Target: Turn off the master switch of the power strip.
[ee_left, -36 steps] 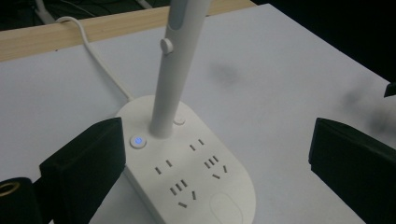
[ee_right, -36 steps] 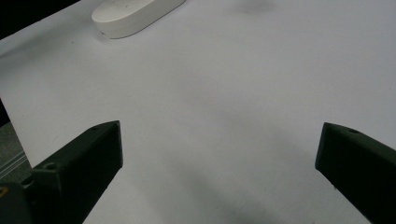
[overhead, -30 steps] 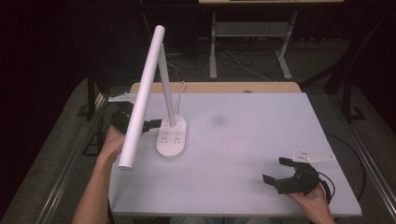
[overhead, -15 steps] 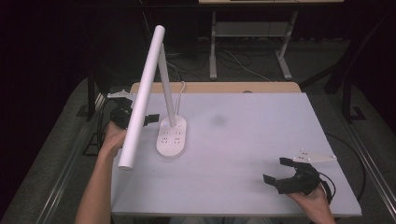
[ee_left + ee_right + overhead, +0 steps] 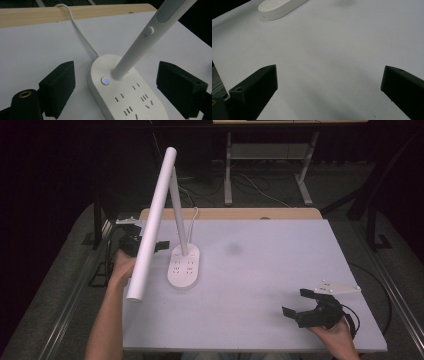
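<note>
Fingers of left gripper (image 5: 115, 87): spread wide, flanking white oval desk-lamp base with sockets (image 5: 125, 92). Right gripper (image 5: 306, 306): open, idle on white tabletop (image 5: 280, 260). Risk: tall lamp stem (image 5: 140, 42) tipped if struck off-centre.

Bare forearms, black blocky jaws, grey three-cornered plates, black cable

I see my left tongs (image 5: 150, 246) spread wide beside the white desk lamp with oval socket base (image 5: 184, 266), not touching; my right tongs (image 5: 300, 303) gape over the pale desk (image 5: 270, 270), well apart.
</note>
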A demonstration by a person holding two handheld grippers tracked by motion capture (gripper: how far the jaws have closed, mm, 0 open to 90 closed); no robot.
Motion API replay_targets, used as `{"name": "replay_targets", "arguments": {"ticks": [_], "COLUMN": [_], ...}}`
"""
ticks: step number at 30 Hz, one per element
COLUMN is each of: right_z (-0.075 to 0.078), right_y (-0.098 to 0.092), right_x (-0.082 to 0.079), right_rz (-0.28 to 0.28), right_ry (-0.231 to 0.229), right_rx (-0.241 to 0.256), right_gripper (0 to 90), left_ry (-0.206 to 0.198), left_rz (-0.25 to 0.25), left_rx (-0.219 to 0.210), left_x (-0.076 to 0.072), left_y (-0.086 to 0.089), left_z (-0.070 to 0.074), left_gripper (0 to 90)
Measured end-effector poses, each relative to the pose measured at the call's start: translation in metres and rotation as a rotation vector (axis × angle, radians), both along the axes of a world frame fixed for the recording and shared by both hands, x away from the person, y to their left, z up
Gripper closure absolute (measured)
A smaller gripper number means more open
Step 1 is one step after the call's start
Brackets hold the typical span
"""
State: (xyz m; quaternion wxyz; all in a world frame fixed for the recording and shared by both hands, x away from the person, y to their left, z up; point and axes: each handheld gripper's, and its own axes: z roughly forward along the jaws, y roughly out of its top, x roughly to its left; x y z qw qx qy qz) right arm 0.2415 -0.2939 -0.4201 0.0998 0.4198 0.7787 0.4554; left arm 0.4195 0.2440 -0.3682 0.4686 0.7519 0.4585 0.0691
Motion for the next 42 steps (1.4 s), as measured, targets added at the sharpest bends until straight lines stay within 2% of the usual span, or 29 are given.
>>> {"name": "replay_targets", "arguments": {"ticks": [2, 12, 21, 28, 29, 30, 32, 34, 35, 36, 37, 39, 42], "right_z": [0.000, 0.000, 0.000, 0.000, 0.000, -0.001, -0.001, -0.001, -0.001, -0.001, -0.001, -0.001, -0.001], "right_y": [0.000, 0.001, 0.000, 0.000, 0.000, -0.001, -0.001, -0.001, -0.001, -0.001, -0.001, -0.001, -0.001], "right_x": [0.000, 0.000, 0.000, 0.000, 0.000, 0.001, 0.001, 0.001, 0.001, 0.001, 0.001, 0.001, 0.000], "right_rz": [0.001, 0.001, 0.000, 0.000, 0.000, 0.000, 0.000, -0.001, 0.000, -0.001, -0.001, 0.001, 0.001], "right_ry": [0.001, 0.006, 0.002, 0.005, 0.005, 0.004, 0.003, -0.003, -0.003, -0.001, -0.001, 0.000, 0.011], "right_rx": [-0.002, -0.007, -0.009, -0.010, -0.010, -0.011, -0.011, -0.013, -0.013, -0.012, -0.012, -0.013, -0.014], "right_gripper": [0.2, 0.2, 0.2, 0.2, 0.2, 0.2, 0.2, 0.2, 0.2, 0.2, 0.2, 0.2, 0.3], "left_ry": [0.009, -0.003, 0.003, 0.005, 0.001, 0.003, 0.006, 0.009, 0.013, 0.014, 0.019, 0.024, 0.033], "left_rz": [0.006, 0.010, 0.002, 0.007, 0.007, -0.001, -0.004, -0.004, -0.008, -0.011, -0.015, -0.025, -0.032], "left_rx": [-0.003, -0.002, 0.020, 0.032, 0.032, 0.035, 0.031, 0.030, 0.031, 0.032, 0.037, 0.044, 0.053], "left_x": [0.001, 0.007, 0.010, 0.012, 0.012, 0.013, 0.014, 0.014, 0.015, 0.015, 0.015, 0.016, 0.016], "left_y": [0.000, -0.003, -0.011, -0.017, -0.018, -0.019, -0.021, -0.023, -0.024, -0.025, -0.026, -0.027, -0.030], "left_z": [-0.001, -0.009, -0.015, -0.019, -0.020, -0.020, -0.021, -0.022, -0.023, -0.023, -0.024, -0.026, -0.028], "left_gripper": [16.7, 25.7, 37.8, 55.1, 55.1, 61.1, 63.9, 71.9, 71.9, 77.3, 77.3, 85.7, 89.5]}}
